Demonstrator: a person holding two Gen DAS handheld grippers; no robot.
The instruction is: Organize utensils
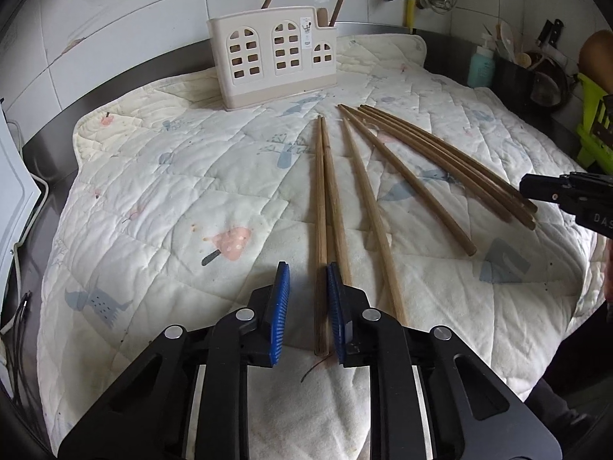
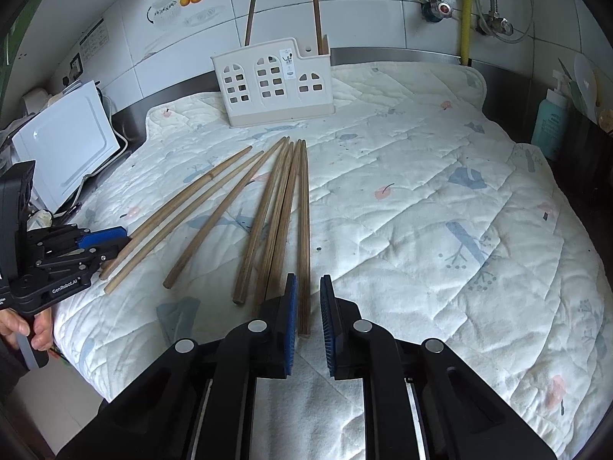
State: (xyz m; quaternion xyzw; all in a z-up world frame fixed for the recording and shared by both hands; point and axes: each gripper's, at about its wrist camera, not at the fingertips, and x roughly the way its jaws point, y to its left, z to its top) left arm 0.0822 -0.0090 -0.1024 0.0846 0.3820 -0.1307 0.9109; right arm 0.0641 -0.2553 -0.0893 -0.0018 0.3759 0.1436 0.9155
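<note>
Several long wooden chopsticks (image 1: 383, 176) lie fanned out on a quilted mat (image 1: 172, 191); they also show in the right wrist view (image 2: 268, 207). A cream utensil holder (image 1: 274, 55) stands at the back with two chopsticks upright in it, also in the right wrist view (image 2: 274, 80). My left gripper (image 1: 306, 272) is open, its jaws around the near end of the leftmost chopstick (image 1: 321, 230). My right gripper (image 2: 308, 283) is open around the near end of the rightmost chopstick (image 2: 304, 237). Each gripper shows in the other's view, the right one (image 1: 536, 188) and the left one (image 2: 111, 241).
A white appliance (image 2: 65, 145) with cables sits left of the mat. A teal bottle (image 2: 549, 122) and dark containers with utensils (image 1: 536, 73) stand at the right. Pipes and a yellow hose (image 2: 465, 11) run down the tiled wall. A green rack (image 1: 595, 130) is at the far right.
</note>
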